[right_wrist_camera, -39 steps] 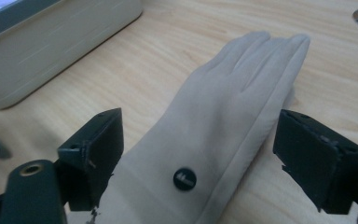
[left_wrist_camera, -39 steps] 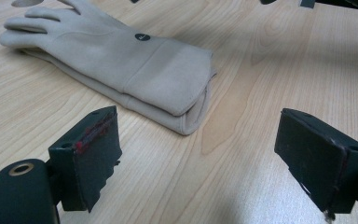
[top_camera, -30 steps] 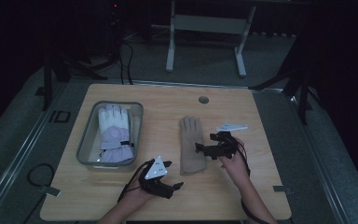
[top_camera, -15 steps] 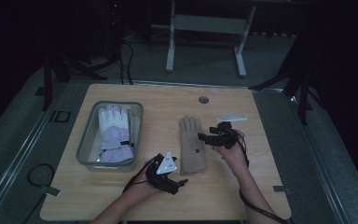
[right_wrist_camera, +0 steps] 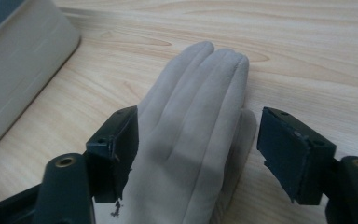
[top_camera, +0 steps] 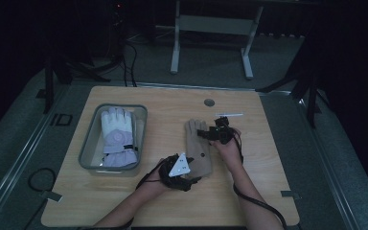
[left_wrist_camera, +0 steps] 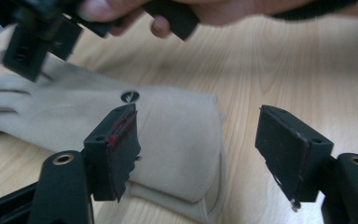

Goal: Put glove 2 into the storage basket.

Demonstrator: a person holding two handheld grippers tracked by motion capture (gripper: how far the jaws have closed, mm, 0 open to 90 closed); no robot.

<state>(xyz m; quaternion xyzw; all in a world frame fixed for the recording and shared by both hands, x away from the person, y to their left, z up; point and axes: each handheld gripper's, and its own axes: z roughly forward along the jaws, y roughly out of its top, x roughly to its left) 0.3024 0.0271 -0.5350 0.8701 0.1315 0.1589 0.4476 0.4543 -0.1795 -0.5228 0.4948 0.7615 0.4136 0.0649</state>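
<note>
Tan glove (top_camera: 197, 147) lay flat on the table (top_camera: 268, 191), fingers pointing away from the person, cuff toward them. Left gripper (top_camera: 188, 179) sat at the cuff end: jaws apart, just been closing, cuff corner (left_wrist_camera: 186, 154) between them, pads not pressing. Right gripper (top_camera: 206, 134) hung over the finger end: jaws apart, just opened a little, glove fingers (right_wrist_camera: 200, 107) lying between and below them, no contact I could see. Grey bin (top_camera: 88, 148) stood well to the left, holding a white glove (top_camera: 117, 136).
</note>
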